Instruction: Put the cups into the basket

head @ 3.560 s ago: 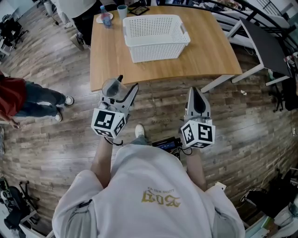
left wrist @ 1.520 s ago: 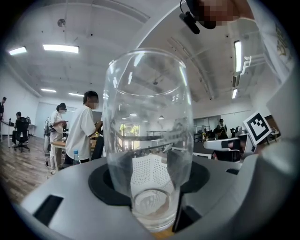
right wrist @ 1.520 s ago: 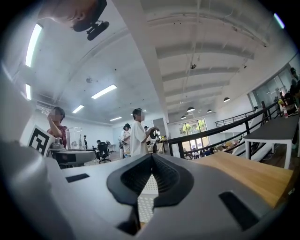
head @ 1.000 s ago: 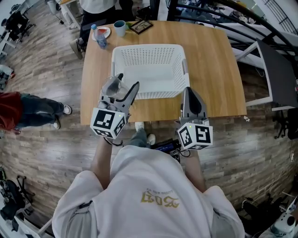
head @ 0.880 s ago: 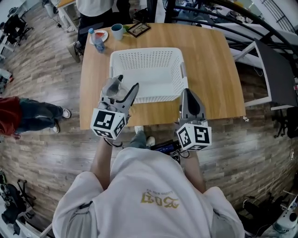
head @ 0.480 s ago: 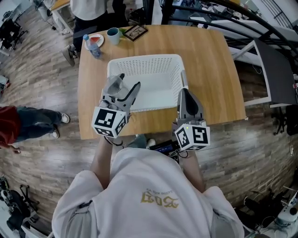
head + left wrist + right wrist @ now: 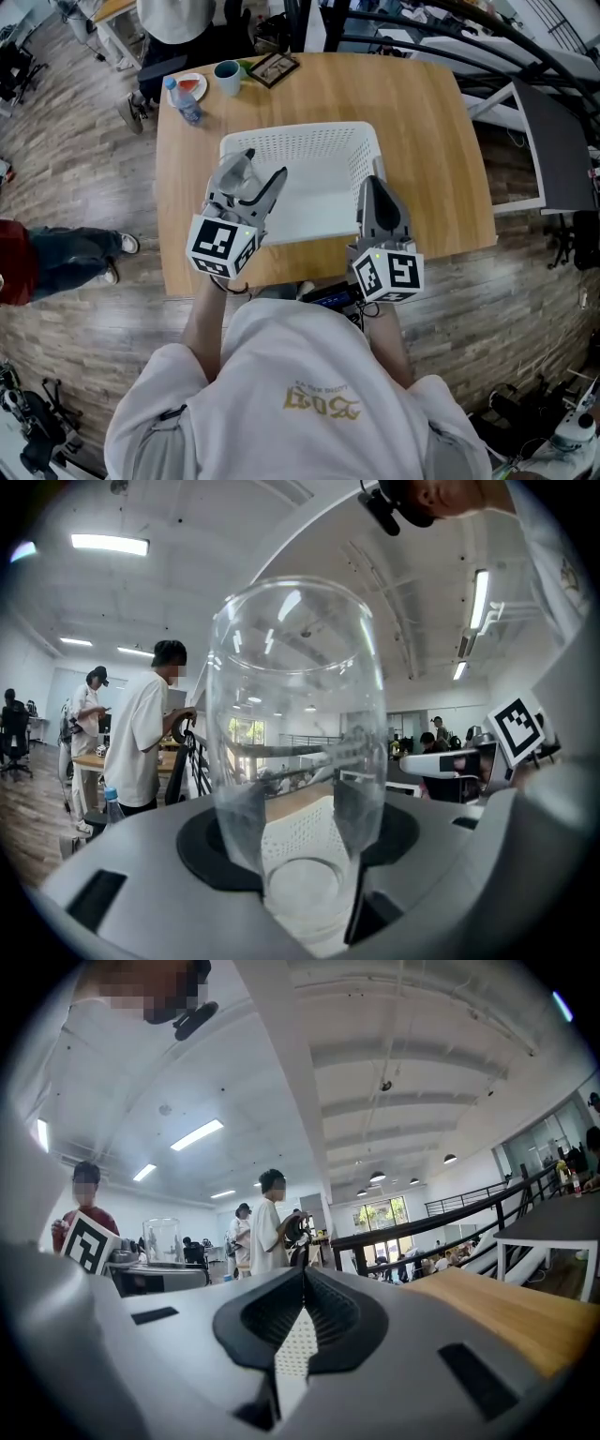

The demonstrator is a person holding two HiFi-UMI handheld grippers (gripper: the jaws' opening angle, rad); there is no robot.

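Head view: two cups, one basket [image 7: 300, 139]. Clear cup [image 7: 296, 714], see-through glass, upright, pinched in left gripper [image 7: 251, 176] over basket's left side. Teal cup [image 7: 227, 77] beyond basket's far-left corner. Right gripper [image 7: 375, 186] pressed together at basket's near-right corner. Wooden table [image 7: 427, 141], plank floor [image 7: 84, 281], open office.

We see a wooden bench [image 7: 427, 141] carrying a white basket [image 7: 302, 135] near its middle. At its far left corner are a bottle [image 7: 181, 99], plate [image 7: 196, 85], mug [image 7: 227, 77] and picture frame [image 7: 275, 68].
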